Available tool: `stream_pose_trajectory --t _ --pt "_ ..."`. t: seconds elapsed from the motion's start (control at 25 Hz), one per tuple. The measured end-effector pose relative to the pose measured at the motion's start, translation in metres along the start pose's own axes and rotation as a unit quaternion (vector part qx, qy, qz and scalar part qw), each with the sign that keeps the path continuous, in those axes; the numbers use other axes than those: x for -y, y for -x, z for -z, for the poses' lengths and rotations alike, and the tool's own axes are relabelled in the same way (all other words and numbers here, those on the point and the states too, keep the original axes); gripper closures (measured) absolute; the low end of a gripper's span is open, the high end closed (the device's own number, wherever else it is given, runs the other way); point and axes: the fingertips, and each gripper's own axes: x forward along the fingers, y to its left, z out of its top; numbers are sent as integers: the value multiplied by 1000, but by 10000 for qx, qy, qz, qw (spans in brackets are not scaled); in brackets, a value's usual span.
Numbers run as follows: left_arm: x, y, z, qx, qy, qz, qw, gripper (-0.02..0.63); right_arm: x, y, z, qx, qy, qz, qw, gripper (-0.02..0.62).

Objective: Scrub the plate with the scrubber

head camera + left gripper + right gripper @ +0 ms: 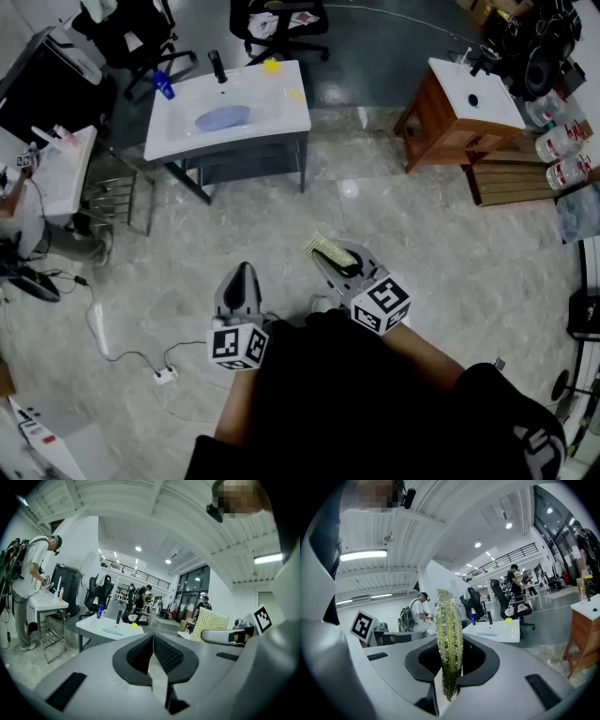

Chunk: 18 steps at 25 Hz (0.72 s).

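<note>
The white sink-top desk (pixel 281 117) stands far ahead on the floor. The blue oval plate (pixel 222 117) lies in its basin, and the small blue bottle (pixel 164 86) sits at its back left corner. The brown wooden stand (pixel 450 131) is to the desk's right. Close to the person, the left claw (pixel 242 274) is beside the right claw (pixel 328 255), which holds the yellow-green bristly scrubber (pixel 449 639). Both are well apart from the desk.

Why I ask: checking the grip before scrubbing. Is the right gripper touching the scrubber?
Touching. In the right gripper view, the right gripper has both jaws pressed on the yellow-green scrubber, which stands upright between them.
</note>
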Motion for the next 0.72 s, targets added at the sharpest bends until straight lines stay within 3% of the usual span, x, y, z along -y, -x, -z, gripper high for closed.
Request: stream_pose_trajectory --t 0.32,0.56,0.72 --pt "18 -7 14 44 -136 -238 9996 601 15 8 7 52 -137 -318 9994 540" --pt "4 -5 25 -69 232 -554 9982 601 19 -8 19 -106 -293 -523 9981 538" --pt "-8 -13 24 -62 210 -618 9978 601 25 -24 25 -109 -367 -544 9978 538"
